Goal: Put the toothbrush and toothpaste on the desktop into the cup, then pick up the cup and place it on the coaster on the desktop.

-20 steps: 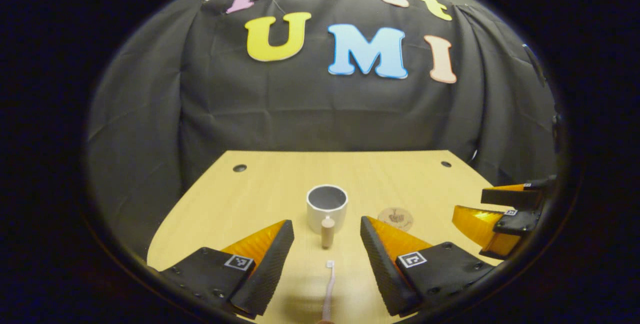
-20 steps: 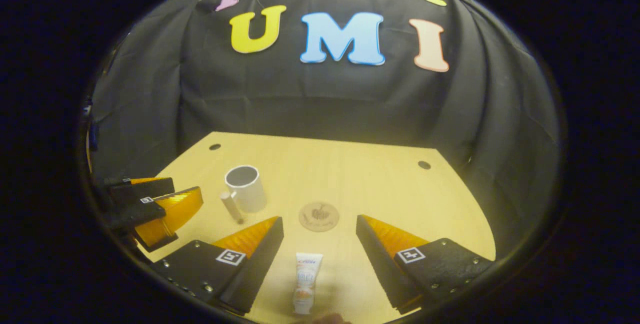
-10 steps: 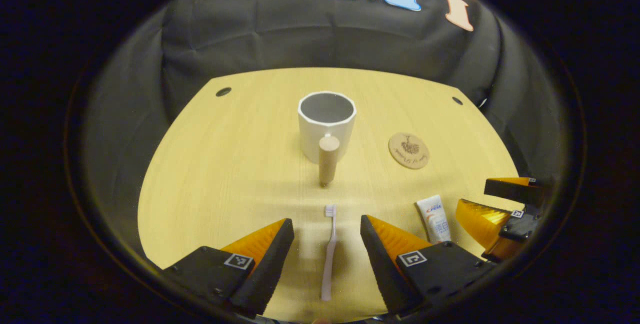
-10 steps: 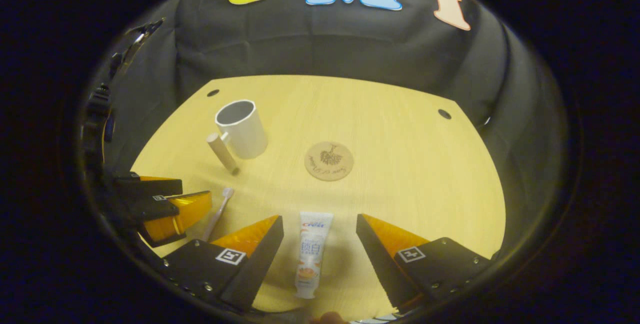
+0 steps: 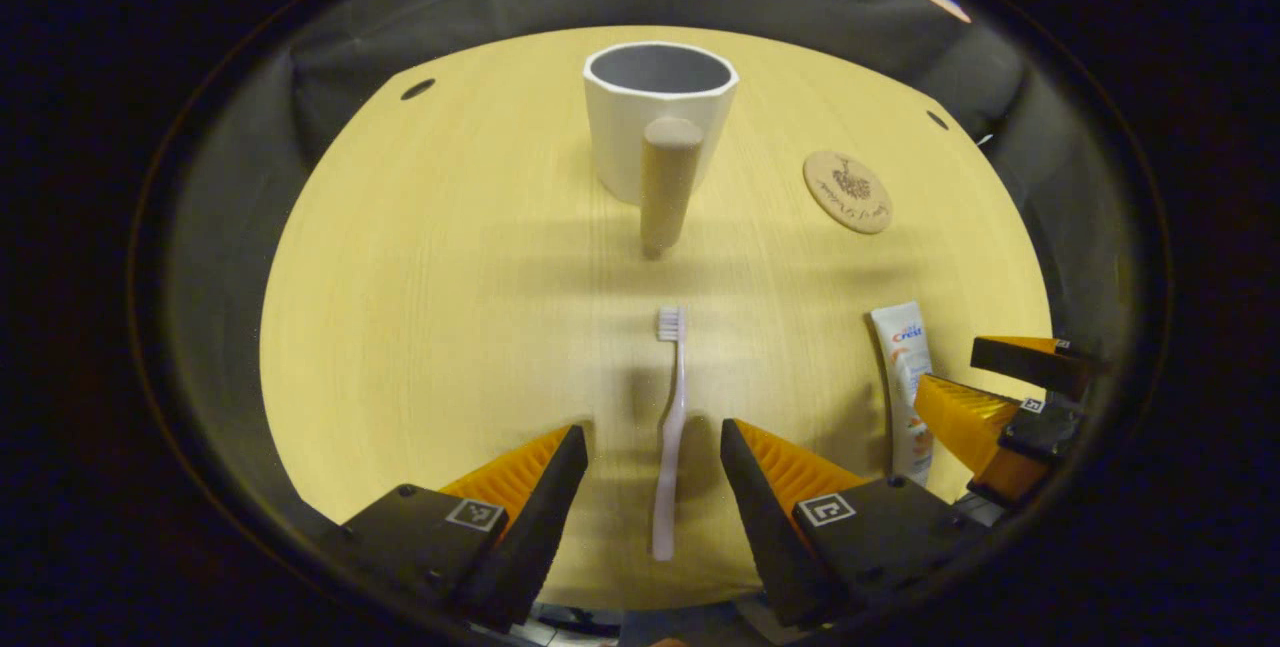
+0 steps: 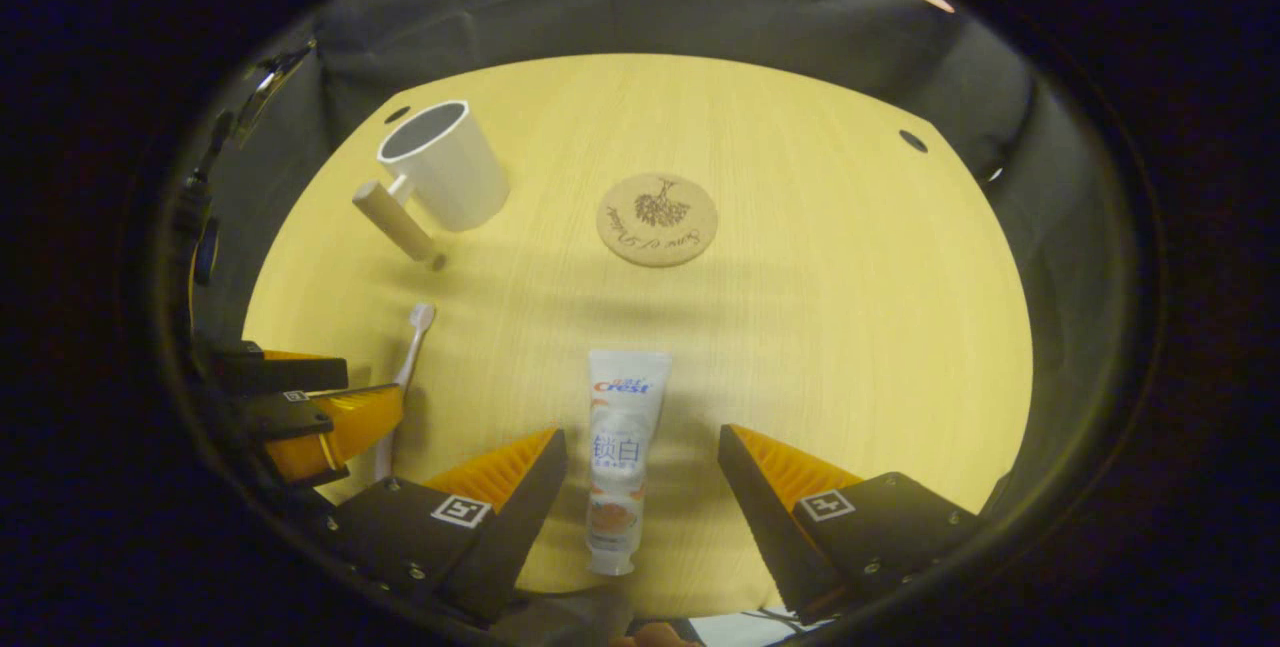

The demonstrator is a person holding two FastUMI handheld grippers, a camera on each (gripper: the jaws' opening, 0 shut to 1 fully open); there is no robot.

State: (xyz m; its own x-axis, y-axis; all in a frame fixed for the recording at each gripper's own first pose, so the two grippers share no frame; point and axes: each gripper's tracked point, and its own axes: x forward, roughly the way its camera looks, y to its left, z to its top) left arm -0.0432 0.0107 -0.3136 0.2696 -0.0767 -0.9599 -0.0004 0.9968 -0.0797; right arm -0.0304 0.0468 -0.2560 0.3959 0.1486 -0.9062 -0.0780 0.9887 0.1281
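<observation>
Both hand-held grippers lower; toothbrush (image 5: 669, 437) now unhidden

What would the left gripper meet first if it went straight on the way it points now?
Probably the toothbrush, lying flat on the table between the open fingers of the left gripper; the height above it is unclear.

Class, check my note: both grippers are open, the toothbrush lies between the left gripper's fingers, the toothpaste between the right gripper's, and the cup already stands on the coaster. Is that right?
One detail is wrong. The right gripper view shows the cup standing on the bare desktop, beside the coaster and apart from it. The rest holds: the left gripper straddles the toothbrush, the right gripper straddles the toothpaste, and both are open.
</observation>
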